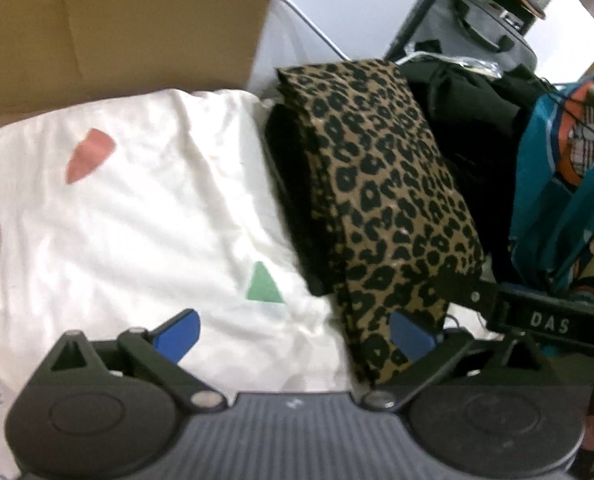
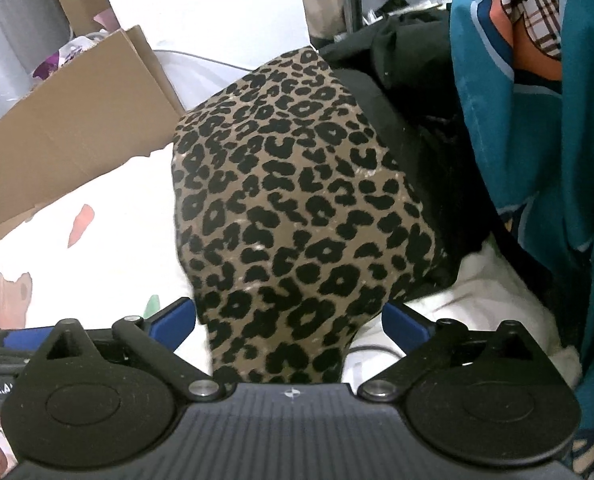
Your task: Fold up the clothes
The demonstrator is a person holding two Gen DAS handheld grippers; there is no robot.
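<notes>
We hold both sets of fingers spread wide, and neither pinches anything. In the left wrist view the left gripper (image 1: 295,330) points down over a white sheet (image 1: 137,208) printed with small coloured shapes; its left blue finger (image 1: 179,334) hangs over the bare sheet, while its right blue finger shows against the near end of the folded leopard-print garment (image 1: 381,200). Whether that finger touches the cloth we cannot tell. The garment lies as a long folded stack, running away from the fingers and to their right, on top of a dark garment (image 1: 469,140). Beyond the fingers to the left stands a cardboard box (image 1: 117,28), and at the far right hangs a teal patterned cloth (image 1: 557,208). In the right wrist view the right gripper (image 2: 289,320) looks straight along the same leopard-print garment (image 2: 297,200), whose near end sits between the two blue fingers (image 2: 173,316), close to each pad but not squeezed by them. To the right of these fingers lie the dark garment (image 2: 409,92) and the teal cloth (image 2: 537,140); to the left are the white sheet (image 2: 109,248) and the cardboard box (image 2: 77,128).
</notes>
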